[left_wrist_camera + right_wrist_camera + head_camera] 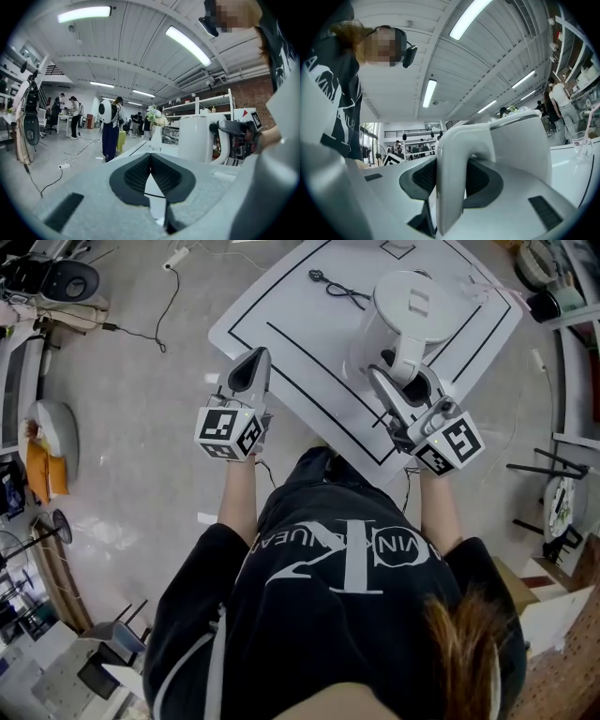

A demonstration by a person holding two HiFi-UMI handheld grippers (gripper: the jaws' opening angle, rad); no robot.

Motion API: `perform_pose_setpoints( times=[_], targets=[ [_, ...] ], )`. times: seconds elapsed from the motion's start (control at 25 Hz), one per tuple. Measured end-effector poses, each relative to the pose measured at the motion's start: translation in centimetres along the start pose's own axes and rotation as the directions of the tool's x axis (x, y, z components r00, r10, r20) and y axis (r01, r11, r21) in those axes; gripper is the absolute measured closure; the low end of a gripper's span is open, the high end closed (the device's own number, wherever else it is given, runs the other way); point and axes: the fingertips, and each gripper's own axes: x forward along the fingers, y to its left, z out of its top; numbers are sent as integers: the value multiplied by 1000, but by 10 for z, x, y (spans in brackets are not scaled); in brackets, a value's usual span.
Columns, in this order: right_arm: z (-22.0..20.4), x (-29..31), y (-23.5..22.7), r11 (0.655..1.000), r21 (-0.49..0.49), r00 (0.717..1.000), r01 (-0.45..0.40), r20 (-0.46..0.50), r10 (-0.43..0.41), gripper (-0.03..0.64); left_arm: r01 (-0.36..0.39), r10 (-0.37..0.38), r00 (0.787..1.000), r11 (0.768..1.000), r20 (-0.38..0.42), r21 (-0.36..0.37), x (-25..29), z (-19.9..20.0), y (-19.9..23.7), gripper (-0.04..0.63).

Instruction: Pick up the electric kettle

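Right tool [405,382] clamped on the handle of a white plastic electric kettle [412,306].
The kettle stands upright on the right part of the white tabletop with black lines [281,315]. The right tool's dark ribbed pads [424,176] press on both sides of the curved white handle [452,178]. The left tool [255,362] hangs at the tabletop's near-left edge, well apart from the kettle, jaws together and empty.

A black cable [336,287] lies on a white table [281,298]; people [111,129] stand beyond.

kettle handle [452,187] bottom end cut by right gripper view's edge; counter [300,343] far side clipped in head view.
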Motion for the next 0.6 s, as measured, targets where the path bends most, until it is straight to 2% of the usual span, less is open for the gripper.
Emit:
perform_pose_setpoints(
  times=[0.6],
  targets=[
    [14, 1, -13, 999, 50, 999, 3, 35, -5, 483, -28, 28, 1000, 1000, -7, -8, -10, -3, 6, 584]
  ],
)
